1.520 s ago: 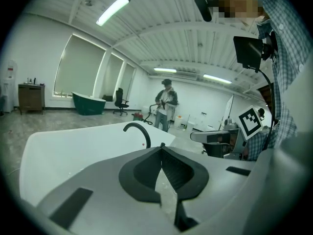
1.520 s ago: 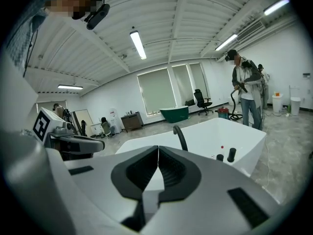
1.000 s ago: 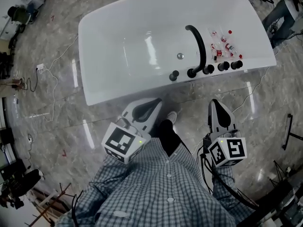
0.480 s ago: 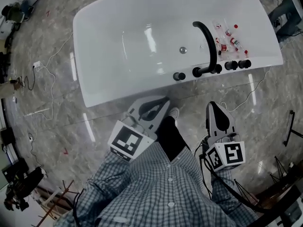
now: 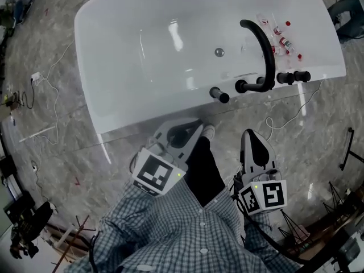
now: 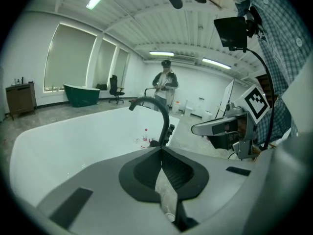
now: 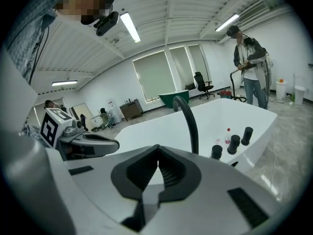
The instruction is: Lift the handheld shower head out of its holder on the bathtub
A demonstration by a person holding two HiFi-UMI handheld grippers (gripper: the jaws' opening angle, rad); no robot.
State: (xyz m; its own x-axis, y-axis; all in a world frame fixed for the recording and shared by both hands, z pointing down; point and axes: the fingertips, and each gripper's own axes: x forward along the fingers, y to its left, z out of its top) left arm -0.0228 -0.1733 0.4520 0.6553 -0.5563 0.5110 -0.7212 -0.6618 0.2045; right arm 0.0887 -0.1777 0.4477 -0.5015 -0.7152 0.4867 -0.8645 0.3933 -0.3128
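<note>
Presently, both grippers hung low in front of the person, well apart from the bathtub (image 5: 131, 90), and neither touched any fitting. The left gripper (image 5: 195, 127) and the right gripper (image 5: 250, 135) each had their fingers pressed fully together with nothing between them. The shower head (image 5: 303, 75) was judged to be the outermost of the black fittings in the row on the near rim, seated in its holder to the right of the arched spout (image 5: 263, 44); which fitting it was could not be confirmed. Risk one: an approach with the fingers pressed together would butt against the fitting instead of straddling it, so they needed to part first. Risk two: the neighbouring knobs (image 5: 219, 94) looked alike, and a grip on one would lift nothing. Risk three: the glossy round body could slip out of a shallow grip, and a tilted pull could bind it in the holder. Risk four: a wide reach could knock the small bottles (image 5: 282, 37) lying just beyond the row.
</note>
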